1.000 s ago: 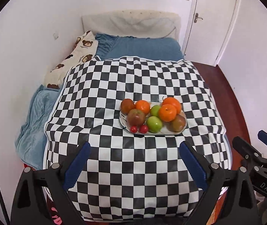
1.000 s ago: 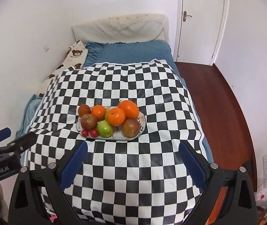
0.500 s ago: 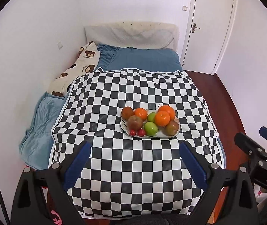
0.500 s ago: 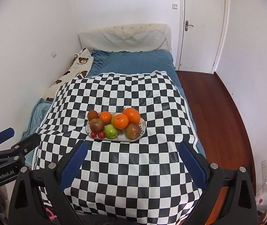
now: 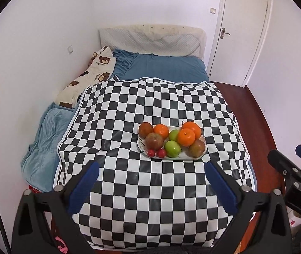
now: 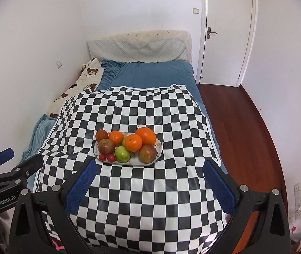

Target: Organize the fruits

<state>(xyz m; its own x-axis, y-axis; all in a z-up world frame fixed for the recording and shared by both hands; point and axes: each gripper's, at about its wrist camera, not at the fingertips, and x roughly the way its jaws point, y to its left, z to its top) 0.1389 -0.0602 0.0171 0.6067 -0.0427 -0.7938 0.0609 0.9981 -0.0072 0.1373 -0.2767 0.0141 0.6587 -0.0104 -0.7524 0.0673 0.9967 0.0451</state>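
A white oval plate [image 5: 195, 158] [image 6: 158, 148] sits on a checkered cloth and holds piled fruit: oranges [image 5: 186, 137] [image 6: 133, 142], green apples [image 5: 172, 148] [image 6: 122, 154], reddish apples [image 5: 154, 141] [image 6: 147, 153] and two small red fruits [image 5: 161, 153] [image 6: 111, 158]. My left gripper [image 5: 151, 170] is open and empty, held back from the plate's near side. My right gripper [image 6: 150, 169] is open and empty too, also short of the plate. Each gripper shows at the edge of the other's view.
The black-and-white checkered cloth [image 5: 150, 201] covers the foot of a bed with blue sheets [image 5: 167, 67]. A bear-print pillow [image 5: 87, 78] lies along the left wall. A white door [image 5: 241, 33] and red-brown wooden floor [image 6: 245, 127] are on the right.
Both grippers pulled back and rose from the plate, so the fruit looked smaller half a second ago; now they have come slightly closer again. Both stay open and empty.
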